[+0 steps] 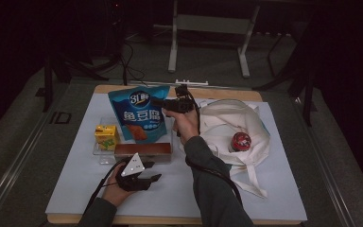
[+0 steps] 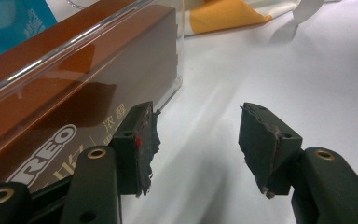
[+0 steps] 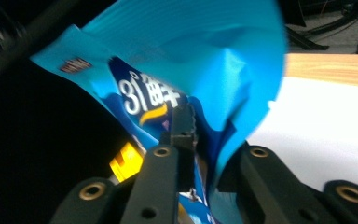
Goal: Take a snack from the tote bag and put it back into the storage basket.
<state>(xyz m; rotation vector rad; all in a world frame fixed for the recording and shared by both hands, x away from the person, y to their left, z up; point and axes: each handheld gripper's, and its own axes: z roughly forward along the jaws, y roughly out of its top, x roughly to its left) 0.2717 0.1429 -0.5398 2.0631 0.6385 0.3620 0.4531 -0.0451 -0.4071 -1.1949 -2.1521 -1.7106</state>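
A blue snack bag (image 1: 139,113) stands lifted over a clear tray (image 1: 99,153), and my right gripper (image 1: 159,102) is shut on its upper right edge. In the right gripper view the jaws pinch the bag (image 3: 191,51) at the gripper (image 3: 203,135). In the tray sit a yellow carton (image 1: 106,136) and a long brown box (image 1: 142,150). My left gripper (image 1: 152,170) rests low on the white mat just in front of the brown box. It is open (image 2: 198,126) with nothing between its fingers, and the brown box (image 2: 51,93) lies to its left behind the clear wall.
A white tote bag (image 1: 231,127) lies open at the right of the mat, with a red round thing (image 1: 241,141) inside it. Its straps (image 1: 255,182) trail toward the front. The white mat (image 1: 75,189) covers the wooden table. Stand legs (image 1: 172,52) rise beyond the far edge.
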